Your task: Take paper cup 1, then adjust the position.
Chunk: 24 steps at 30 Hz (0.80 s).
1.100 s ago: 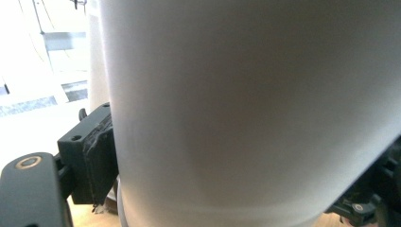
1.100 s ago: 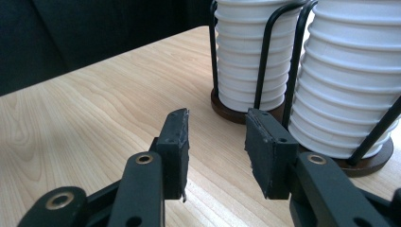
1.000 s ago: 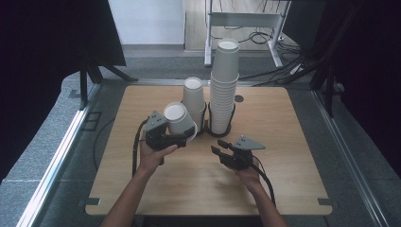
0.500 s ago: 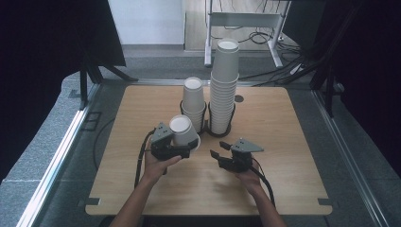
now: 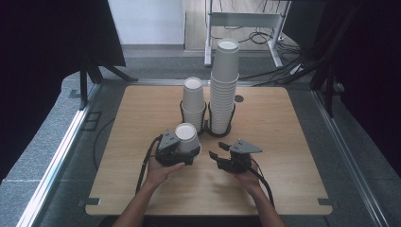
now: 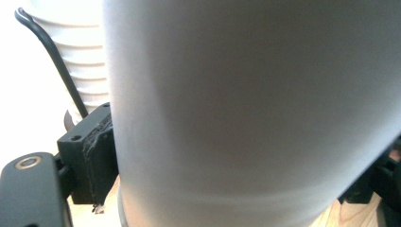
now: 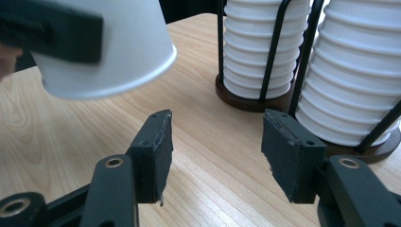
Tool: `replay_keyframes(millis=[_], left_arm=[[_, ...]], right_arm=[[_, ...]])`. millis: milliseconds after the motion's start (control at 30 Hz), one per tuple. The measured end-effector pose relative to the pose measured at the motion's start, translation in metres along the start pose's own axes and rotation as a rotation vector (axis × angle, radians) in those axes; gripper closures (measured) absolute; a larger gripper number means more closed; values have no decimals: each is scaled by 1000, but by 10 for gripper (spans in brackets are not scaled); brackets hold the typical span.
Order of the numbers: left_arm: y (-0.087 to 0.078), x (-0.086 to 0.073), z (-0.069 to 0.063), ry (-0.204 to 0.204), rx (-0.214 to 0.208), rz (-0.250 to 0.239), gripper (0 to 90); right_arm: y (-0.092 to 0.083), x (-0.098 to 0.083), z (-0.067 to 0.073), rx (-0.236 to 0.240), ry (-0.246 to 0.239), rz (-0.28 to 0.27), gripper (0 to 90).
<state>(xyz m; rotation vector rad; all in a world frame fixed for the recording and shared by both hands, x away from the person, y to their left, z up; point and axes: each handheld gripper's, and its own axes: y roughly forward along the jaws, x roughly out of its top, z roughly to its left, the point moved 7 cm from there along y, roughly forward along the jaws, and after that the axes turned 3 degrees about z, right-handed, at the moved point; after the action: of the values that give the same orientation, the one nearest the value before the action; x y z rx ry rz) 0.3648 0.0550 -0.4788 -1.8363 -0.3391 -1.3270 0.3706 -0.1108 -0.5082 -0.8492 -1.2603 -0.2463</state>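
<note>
A white paper cup (image 5: 186, 135) hangs upside down just above the wooden table (image 5: 283, 142), and my left gripper (image 5: 184, 152) is shut on its wall. In the left gripper view the cup (image 6: 246, 109) sits right against the lens, with one black pad (image 6: 97, 156) pressed on its side. My right gripper (image 5: 215, 156) rests to the right of the cup with nothing between its jaws, which have just been opening. From the right gripper (image 7: 215, 142) the cup (image 7: 104, 47) shows at upper left, rim downward.
Two wire holders stand behind the grippers: a short stack of cups (image 5: 194, 101) and a tall stack (image 5: 223, 85). In the right gripper view they rise close ahead, short stack (image 7: 250, 52) and tall stack (image 7: 354, 71). Bare wood lies left and right.
My left gripper has brought the cup down and nearer to the person, away from the short stack. The right hand has stayed where it was.
</note>
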Motion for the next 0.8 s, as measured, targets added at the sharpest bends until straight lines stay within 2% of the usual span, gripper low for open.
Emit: replay_keyframes(millis=[200,333,567,733,800], left_arm=[[3,-4,0,15,12,18,130],[7,-9,-1,43,46,30,130],[16,-17,-10,82,40,70,130],[22,-22,-13,95,36,93,129],[24,-24,-14,97,38,99,130]], right_arm=[[-4,3,-1,-3,1,-12,416],[-6,4,-4,-14,10,-18,394],[-13,10,-4,-30,11,-41,330],[-16,13,-1,-16,3,-52,313],[-18,15,1,1,15,-60,307]])
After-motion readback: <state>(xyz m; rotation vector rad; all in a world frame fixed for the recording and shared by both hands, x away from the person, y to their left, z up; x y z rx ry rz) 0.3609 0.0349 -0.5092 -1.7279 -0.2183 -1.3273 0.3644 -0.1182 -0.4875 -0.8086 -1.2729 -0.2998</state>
